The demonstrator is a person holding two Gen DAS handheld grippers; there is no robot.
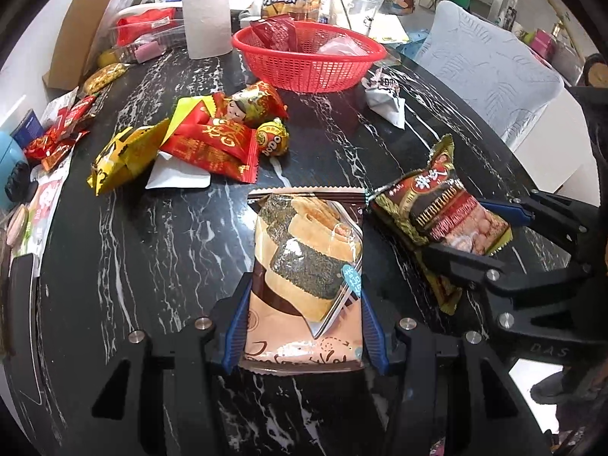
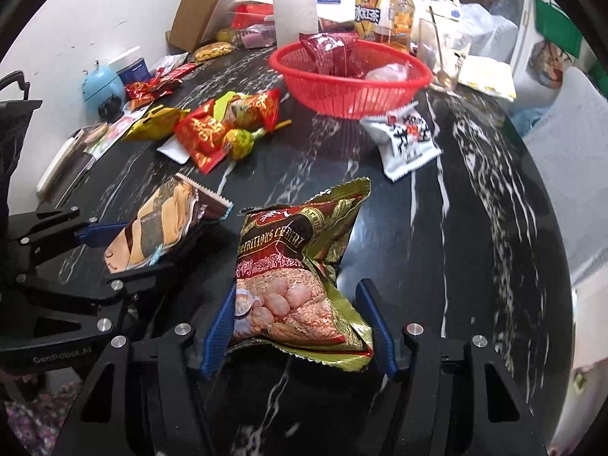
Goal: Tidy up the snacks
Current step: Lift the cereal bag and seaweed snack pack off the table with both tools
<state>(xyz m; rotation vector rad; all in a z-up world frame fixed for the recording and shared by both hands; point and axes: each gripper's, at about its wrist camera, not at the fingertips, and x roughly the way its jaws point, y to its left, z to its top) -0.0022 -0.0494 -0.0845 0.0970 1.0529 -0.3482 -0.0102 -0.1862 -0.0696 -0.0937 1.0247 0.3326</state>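
Two claws, one packet each (seaweed-roll packet (image 1: 304,266), cereal packet (image 2: 300,277)) — one red basket (image 1: 309,59)

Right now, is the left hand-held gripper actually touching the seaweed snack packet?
Touching. In the left wrist view, the left hand-held gripper has both blue pads pressed against the sides of the seaweed snack packet.

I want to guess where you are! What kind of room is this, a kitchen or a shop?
Probably a home dining area, not a shop: a dark marble-patterned table with loose snacks, a red basket, a big iced tea bottle, and a padded chair beside it.
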